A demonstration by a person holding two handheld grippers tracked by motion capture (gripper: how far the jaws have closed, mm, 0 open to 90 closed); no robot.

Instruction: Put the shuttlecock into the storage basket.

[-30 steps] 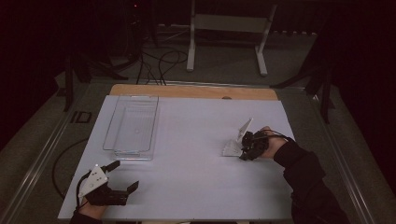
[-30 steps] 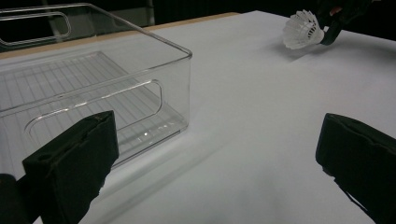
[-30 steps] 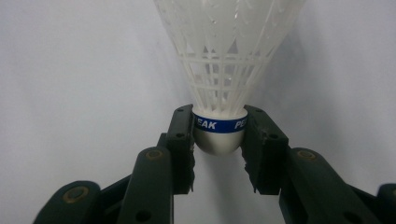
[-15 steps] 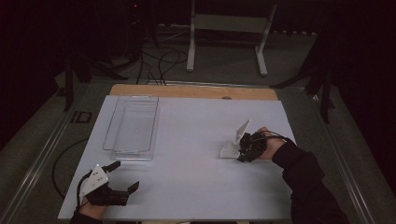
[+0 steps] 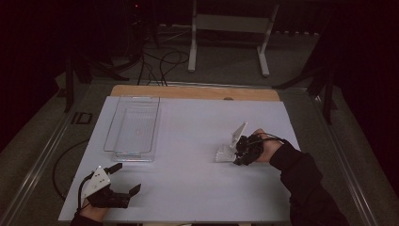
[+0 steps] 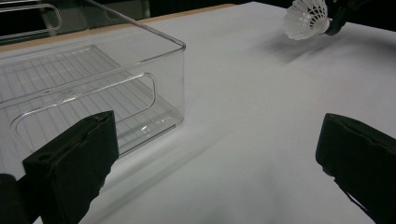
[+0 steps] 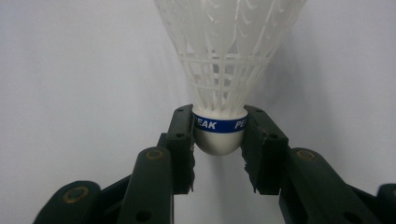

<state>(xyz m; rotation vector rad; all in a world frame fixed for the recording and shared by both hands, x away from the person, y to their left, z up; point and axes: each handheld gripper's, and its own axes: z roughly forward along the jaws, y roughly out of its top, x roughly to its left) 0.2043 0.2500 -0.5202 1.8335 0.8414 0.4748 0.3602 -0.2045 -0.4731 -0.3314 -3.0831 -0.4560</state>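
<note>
The right gripper [image 7: 218, 140], clamped on the shuttlecock [image 7: 224, 65], had edged it slightly toward nine o'clock, bin-ward [image 5: 134, 125], a carry likely begun, while the left gripper [image 5: 124, 179] sat apart, unmoved.

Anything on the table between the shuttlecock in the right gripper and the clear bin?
Nothing: in the high view the white table is bare between the shuttlecock, held in the right gripper, and the clear bin.
</note>
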